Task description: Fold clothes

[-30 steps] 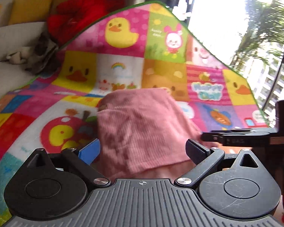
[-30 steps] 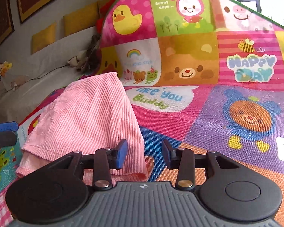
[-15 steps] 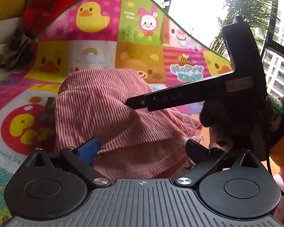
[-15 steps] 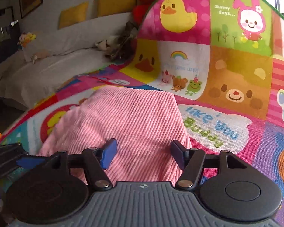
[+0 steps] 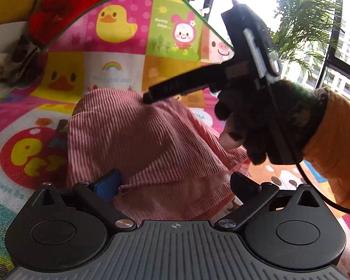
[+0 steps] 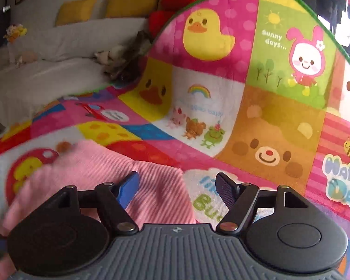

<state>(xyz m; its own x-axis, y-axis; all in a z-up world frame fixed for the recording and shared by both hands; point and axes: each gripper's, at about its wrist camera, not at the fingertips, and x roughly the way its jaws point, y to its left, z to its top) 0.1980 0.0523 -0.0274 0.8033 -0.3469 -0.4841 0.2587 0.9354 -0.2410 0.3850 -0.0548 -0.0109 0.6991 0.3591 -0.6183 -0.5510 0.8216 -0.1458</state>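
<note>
A pink ribbed garment (image 5: 140, 144) lies folded on the colourful play mat (image 5: 119, 74). My left gripper (image 5: 175, 183) hangs open at its near edge, the cloth spread between and below the wide-apart fingers. A gloved hand with an orange sleeve (image 5: 333, 135) holds my right gripper over the garment's far side; one of its black fingers (image 5: 186, 81) reaches the top of the cloth. In the right wrist view, the right gripper (image 6: 176, 186) is open. Its blue pad (image 6: 128, 186) hovers over the pink garment (image 6: 105, 170), and nothing is pinched.
The mat's far part (image 6: 279, 46) curls upward like a wall. Behind it is a white sofa (image 6: 46, 74) with yellow cushions (image 6: 133, 2), a red cushion (image 5: 65, 4) and soft toys (image 6: 126, 56). A bright window with a plant (image 5: 303, 23) is at the right.
The right gripper has swung from the garment's right side across its top toward the left, rolling, and its jaws have widened. The left gripper has sunk slightly toward the cloth.
</note>
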